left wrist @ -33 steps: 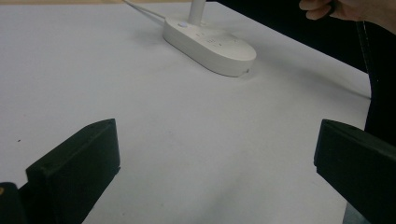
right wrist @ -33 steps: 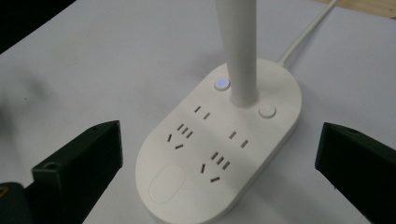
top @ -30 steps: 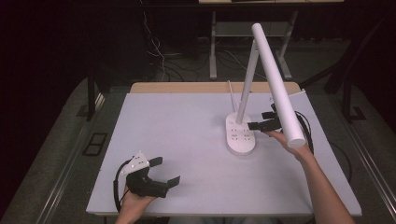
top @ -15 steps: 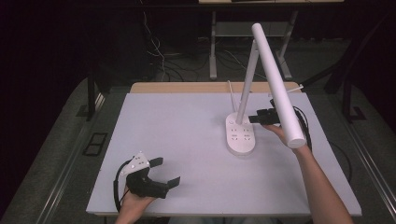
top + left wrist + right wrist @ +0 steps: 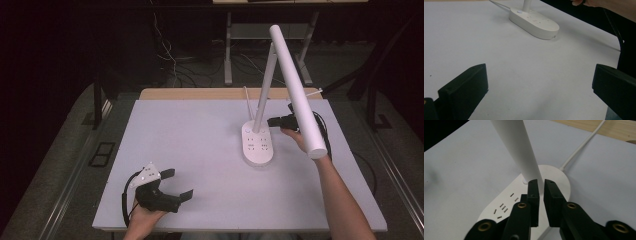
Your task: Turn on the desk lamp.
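On the white counter (image 5: 210, 150), bare across its left and middle, the lamp base (image 5: 257, 144) sits far right, the right hand-held gripper (image 5: 274, 121) nearly closed just beside its stem (image 5: 264, 90), holding nothing, while the left hand-held gripper (image 5: 175, 184) rests wide open and empty near the near edge.

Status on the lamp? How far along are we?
Done: nothing visible yet; the lamp stands upright. In hand: the right gripper, jaws nearly shut and empty, hovers over the base beside its stem. Left gripper rests open near the table's front edge. Left: any contact.
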`<state>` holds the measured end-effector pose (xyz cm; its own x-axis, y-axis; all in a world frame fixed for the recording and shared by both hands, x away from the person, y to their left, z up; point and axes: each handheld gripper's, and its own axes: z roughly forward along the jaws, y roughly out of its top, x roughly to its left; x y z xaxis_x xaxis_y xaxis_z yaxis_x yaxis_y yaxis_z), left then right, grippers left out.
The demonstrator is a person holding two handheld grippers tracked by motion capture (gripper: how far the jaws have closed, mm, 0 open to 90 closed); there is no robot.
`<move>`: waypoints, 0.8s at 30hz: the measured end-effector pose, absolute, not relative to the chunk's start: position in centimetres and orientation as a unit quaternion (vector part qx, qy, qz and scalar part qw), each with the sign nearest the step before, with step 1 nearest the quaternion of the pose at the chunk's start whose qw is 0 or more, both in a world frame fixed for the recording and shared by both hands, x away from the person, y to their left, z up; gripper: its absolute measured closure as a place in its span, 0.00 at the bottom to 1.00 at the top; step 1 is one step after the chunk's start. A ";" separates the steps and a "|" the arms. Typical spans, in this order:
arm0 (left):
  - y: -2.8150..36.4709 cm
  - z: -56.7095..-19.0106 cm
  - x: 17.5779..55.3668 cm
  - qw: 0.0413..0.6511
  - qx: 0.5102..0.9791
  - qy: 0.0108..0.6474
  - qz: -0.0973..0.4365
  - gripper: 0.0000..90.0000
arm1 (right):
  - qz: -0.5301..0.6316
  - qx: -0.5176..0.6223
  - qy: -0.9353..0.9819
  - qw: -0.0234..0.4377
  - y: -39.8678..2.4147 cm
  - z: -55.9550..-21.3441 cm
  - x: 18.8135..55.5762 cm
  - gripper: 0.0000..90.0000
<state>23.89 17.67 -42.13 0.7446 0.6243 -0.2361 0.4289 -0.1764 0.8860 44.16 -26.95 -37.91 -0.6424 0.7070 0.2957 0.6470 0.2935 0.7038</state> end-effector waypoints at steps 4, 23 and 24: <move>17.7 -42.2 23.9 0.540 0.761 0.347 0.089 0.00 | 0.422 0.422 0.802 0.028 -27.0 -38.5 44.6 1.00; 17.7 -42.2 23.9 0.540 0.762 0.346 0.088 0.00 | 0.412 0.428 0.805 0.011 -26.1 -41.5 46.3 1.00; 17.7 -42.2 23.9 0.540 0.762 0.346 0.088 0.00 | 0.411 0.427 0.805 0.010 -26.0 -41.6 46.3 1.00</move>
